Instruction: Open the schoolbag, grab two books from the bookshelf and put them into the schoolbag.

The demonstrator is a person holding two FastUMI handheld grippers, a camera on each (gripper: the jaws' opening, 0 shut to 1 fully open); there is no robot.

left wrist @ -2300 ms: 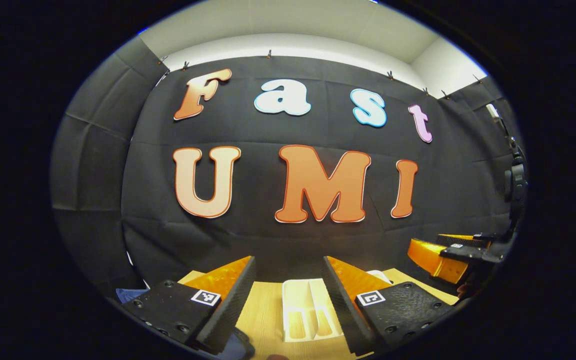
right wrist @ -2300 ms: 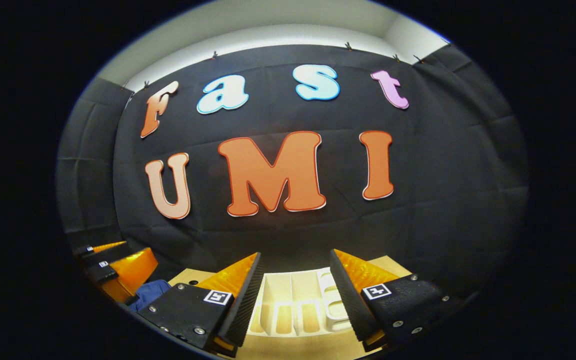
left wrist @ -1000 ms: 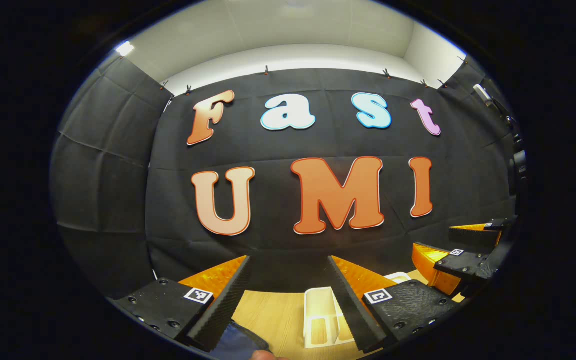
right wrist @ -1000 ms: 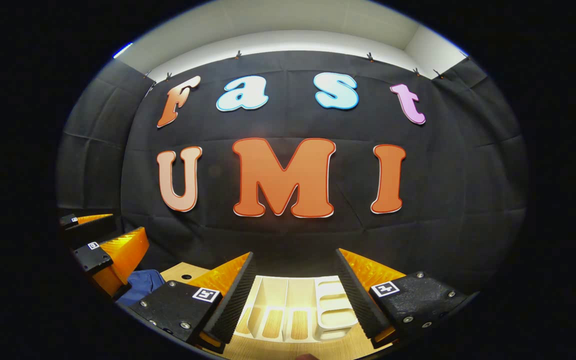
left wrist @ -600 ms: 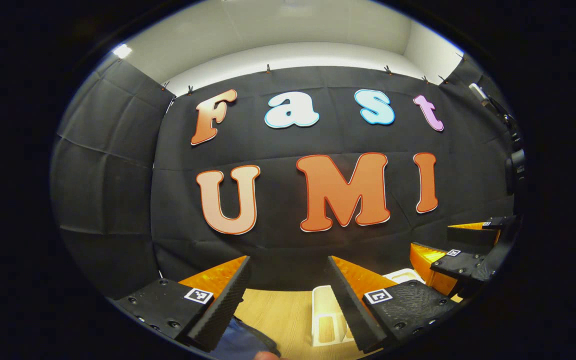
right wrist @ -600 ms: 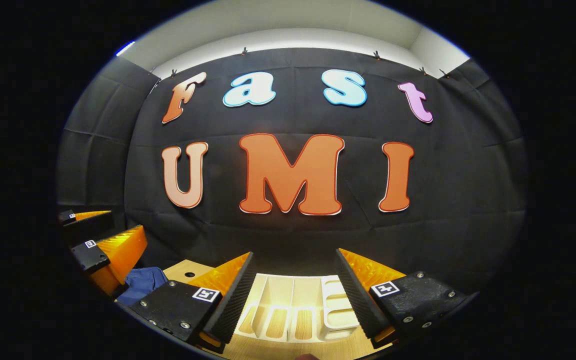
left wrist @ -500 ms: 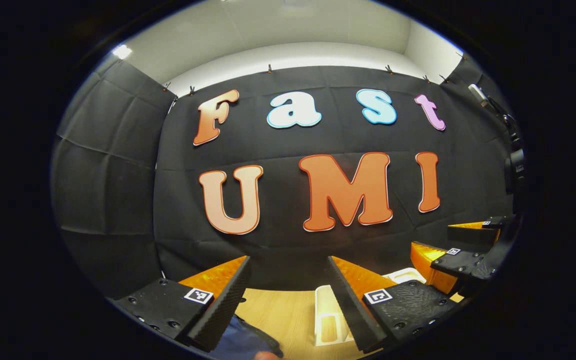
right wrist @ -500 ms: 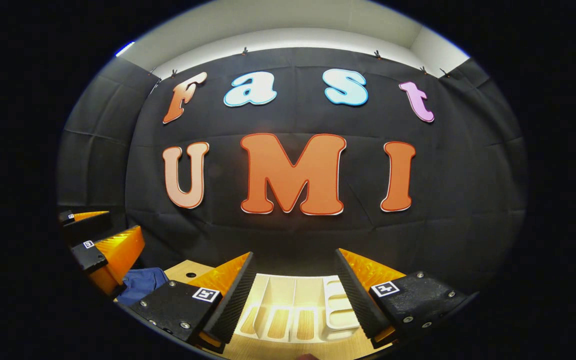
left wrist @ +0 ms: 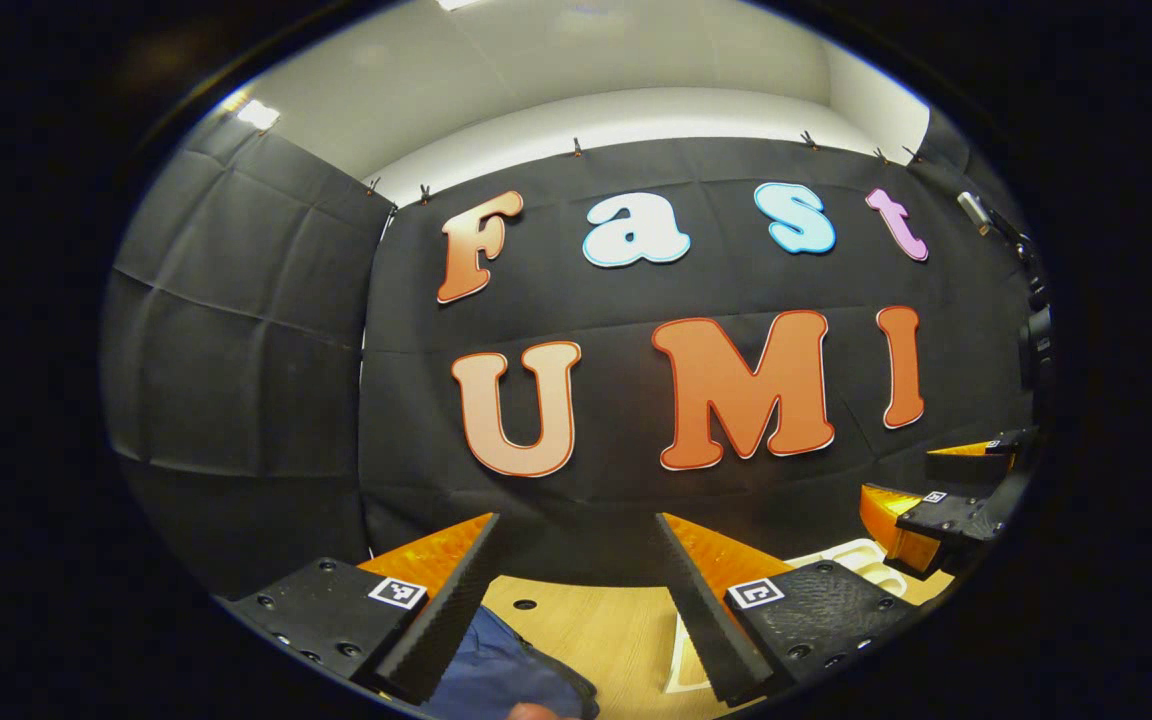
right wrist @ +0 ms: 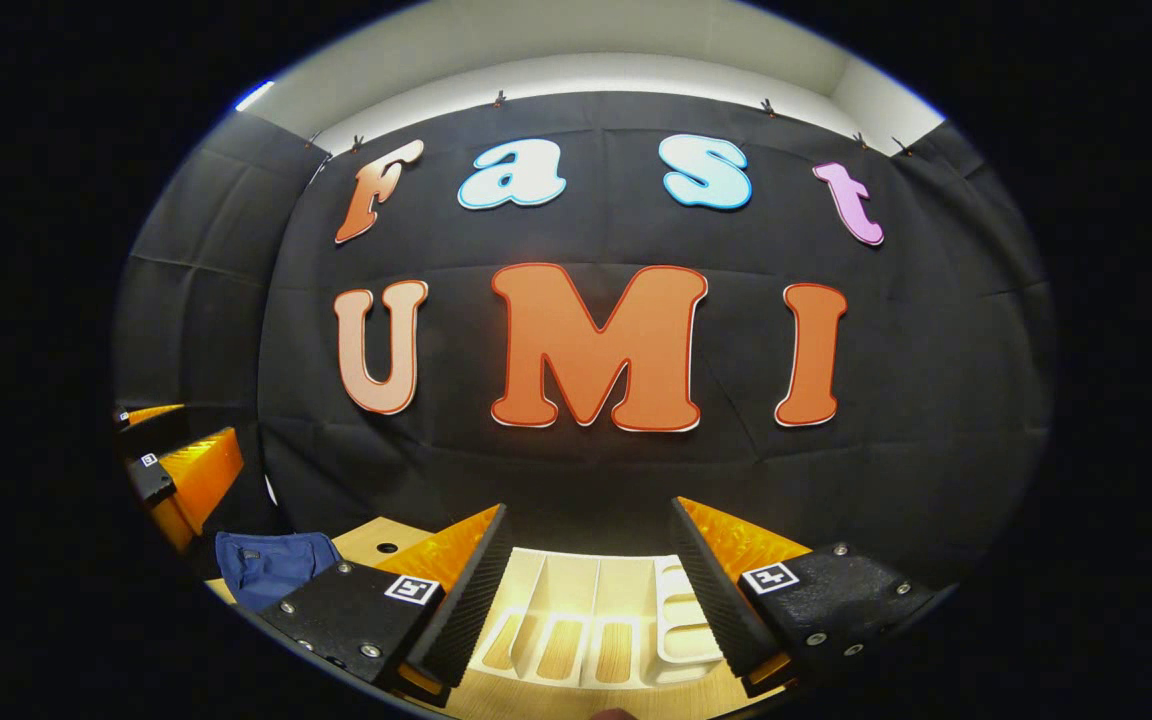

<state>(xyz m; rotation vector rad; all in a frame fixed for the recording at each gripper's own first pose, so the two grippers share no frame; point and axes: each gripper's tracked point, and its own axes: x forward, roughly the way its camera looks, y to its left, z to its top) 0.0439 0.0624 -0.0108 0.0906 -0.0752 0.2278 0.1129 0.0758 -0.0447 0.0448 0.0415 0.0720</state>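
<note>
Left gripper (left wrist: 576, 590) hangs over the wooden worktop (left wrist: 601, 630), jaws spread wide, nothing between them. The blue schoolbag (left wrist: 496, 675) lies at six o'clock, just under its left finger. Right gripper (right wrist: 586, 585) is spread too, hovering above the white bookshelf (right wrist: 586, 620); the schoolbag (right wrist: 261, 565) sits at eight o'clock, well apart from the bookshelf.

Left gripper (left wrist: 576, 560): jaws spread wide, nothing between them, held level above the table (left wrist: 596, 625). Right gripper (right wrist: 586, 550): jaws likewise spread, empty, level above the table, to the left gripper's right.
</note>
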